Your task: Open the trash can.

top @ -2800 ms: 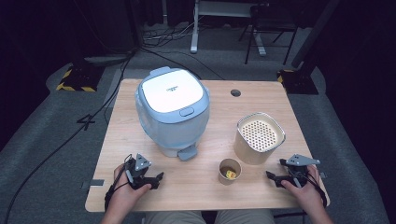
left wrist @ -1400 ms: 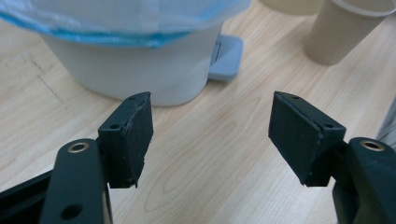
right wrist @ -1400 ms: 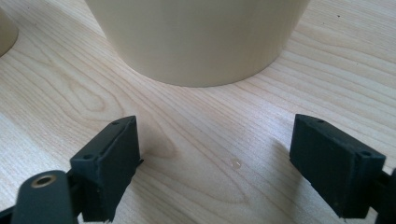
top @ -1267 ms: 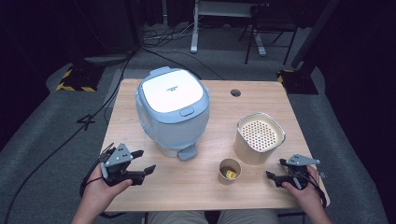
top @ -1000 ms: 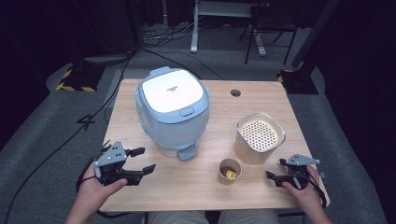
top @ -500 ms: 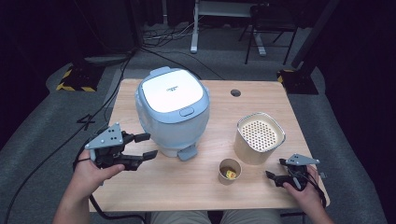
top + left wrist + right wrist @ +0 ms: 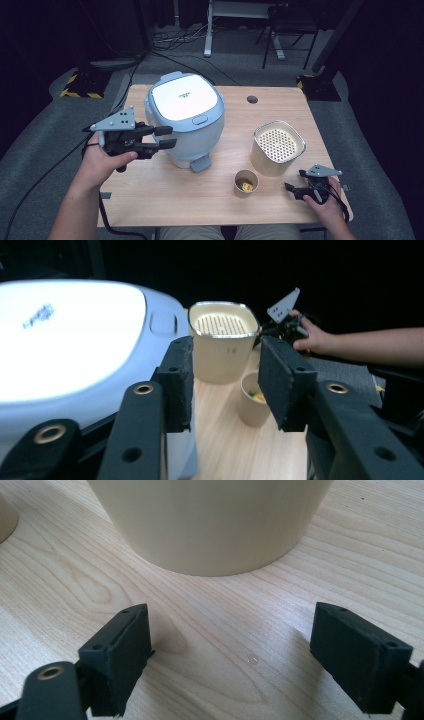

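A pale blue cooker with a white lid (image 7: 185,120) stands left of the table's middle, lid down. My left gripper (image 7: 171,137) hovers level at the cooker's left flank, its tips close beside the body. In the left gripper view the cooker (image 7: 75,350) lies to the left of my left gripper (image 7: 230,385). The jaws are open and have just been closing, with nothing between them. A beige perforated pot (image 7: 278,147) and a small cup (image 7: 246,183) with something yellow stand to the right. My right gripper (image 7: 295,181) rests open near the front right corner; in its own view my right gripper (image 7: 230,655) faces the pot's base (image 7: 210,525).
The wooden table (image 7: 150,195) has a cable hole (image 7: 252,99) at the back. A cable trails off the left front edge. Black and yellow blocks (image 7: 80,85) and a desk frame stand on the grey floor behind.
My left hand has lifted off the front left of the table and moved up and right to the cooker's side, and its jaws stand narrower. The right hand has stayed put.
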The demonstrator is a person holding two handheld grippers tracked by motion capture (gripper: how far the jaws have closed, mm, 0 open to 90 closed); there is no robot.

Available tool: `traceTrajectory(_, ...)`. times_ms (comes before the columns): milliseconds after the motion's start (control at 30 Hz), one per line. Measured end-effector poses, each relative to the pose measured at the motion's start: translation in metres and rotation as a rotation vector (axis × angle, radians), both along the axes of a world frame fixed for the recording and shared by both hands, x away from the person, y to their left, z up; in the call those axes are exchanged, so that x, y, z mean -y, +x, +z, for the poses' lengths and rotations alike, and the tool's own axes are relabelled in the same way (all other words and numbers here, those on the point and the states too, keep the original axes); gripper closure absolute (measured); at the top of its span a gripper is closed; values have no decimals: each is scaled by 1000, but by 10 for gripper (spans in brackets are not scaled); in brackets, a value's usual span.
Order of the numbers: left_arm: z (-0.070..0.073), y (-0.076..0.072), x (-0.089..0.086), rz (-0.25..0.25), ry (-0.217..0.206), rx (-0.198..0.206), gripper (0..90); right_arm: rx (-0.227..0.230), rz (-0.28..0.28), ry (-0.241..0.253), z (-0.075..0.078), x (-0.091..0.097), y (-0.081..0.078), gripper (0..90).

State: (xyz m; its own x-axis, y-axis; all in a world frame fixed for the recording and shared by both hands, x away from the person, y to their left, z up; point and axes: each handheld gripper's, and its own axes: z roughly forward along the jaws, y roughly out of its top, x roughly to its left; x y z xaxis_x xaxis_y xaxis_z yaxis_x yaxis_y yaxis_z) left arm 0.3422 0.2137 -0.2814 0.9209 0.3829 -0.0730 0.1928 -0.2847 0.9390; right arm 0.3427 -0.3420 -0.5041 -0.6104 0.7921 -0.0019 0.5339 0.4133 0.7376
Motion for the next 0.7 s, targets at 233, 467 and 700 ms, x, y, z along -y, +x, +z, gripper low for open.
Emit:
traceTrajectory(233,3,26,11,2,-60,-2,708,0,-3,0,0,0,0,168)
traceTrajectory(467,0,44,33,25,-66,-23,843,1,-4,0,0,-1,1,168)
traceTrajectory(700,-5,53,53,26,-18,-29,869,1,-2,-1,0,-1,1,168)
